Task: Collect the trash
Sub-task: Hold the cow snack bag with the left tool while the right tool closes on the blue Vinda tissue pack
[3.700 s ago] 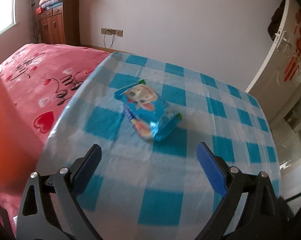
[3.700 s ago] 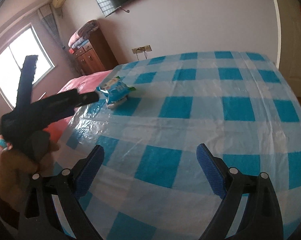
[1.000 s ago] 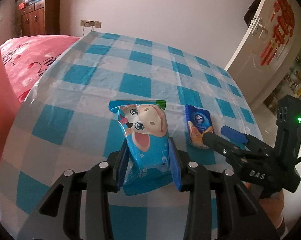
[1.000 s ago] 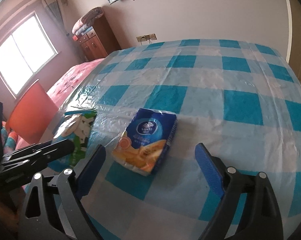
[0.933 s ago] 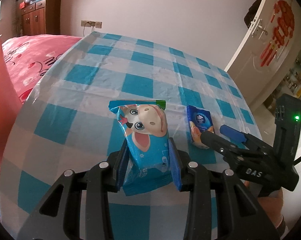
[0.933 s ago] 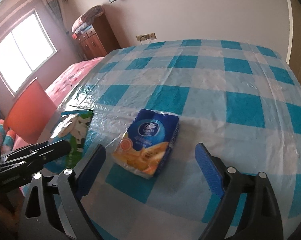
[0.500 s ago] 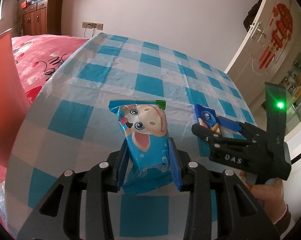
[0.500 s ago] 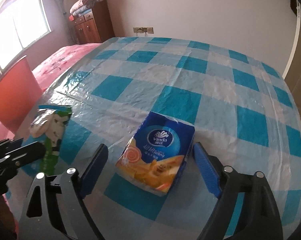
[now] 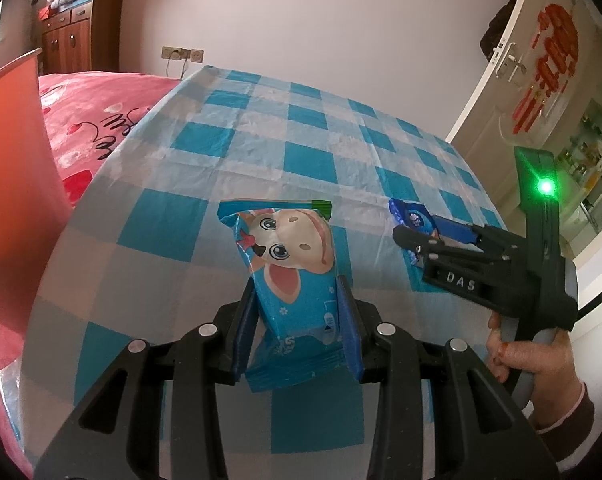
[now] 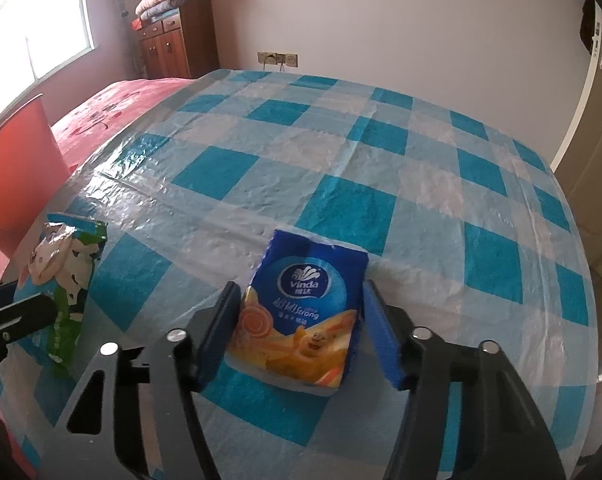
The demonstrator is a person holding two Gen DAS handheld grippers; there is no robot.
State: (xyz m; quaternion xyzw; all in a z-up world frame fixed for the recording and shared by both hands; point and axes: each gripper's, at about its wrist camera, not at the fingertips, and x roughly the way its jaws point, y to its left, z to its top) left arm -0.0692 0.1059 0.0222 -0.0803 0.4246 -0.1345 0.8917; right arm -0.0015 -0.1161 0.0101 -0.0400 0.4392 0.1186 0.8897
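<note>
My left gripper [image 9: 297,292] is shut on a blue snack bag [image 9: 289,248] with a cartoon cow, held upright above the checked table [image 9: 301,128]. The right wrist view shows that bag [image 10: 67,264] at the left edge. A blue and orange tissue pack [image 10: 301,312] lies flat on the table near its front edge. My right gripper [image 10: 301,320] straddles the pack, its jaws closing. The blue pads stand close beside the pack's two long sides, and the pack shows no squeeze. From the left wrist view, the right gripper [image 9: 425,232] hides most of the tissue pack [image 9: 411,216].
A person's hand [image 9: 517,360] holds the right gripper's handle. A red chair back [image 9: 9,200] and a pink bed [image 9: 101,112] lie left of the table. A wooden cabinet [image 10: 173,48] stands at the far wall, and a door [image 9: 541,80] is at the right.
The right gripper has come in over the tissue pack and its jaws have narrowed around it. The left gripper, which earlier took the snack bag off the table, keeps holding it.
</note>
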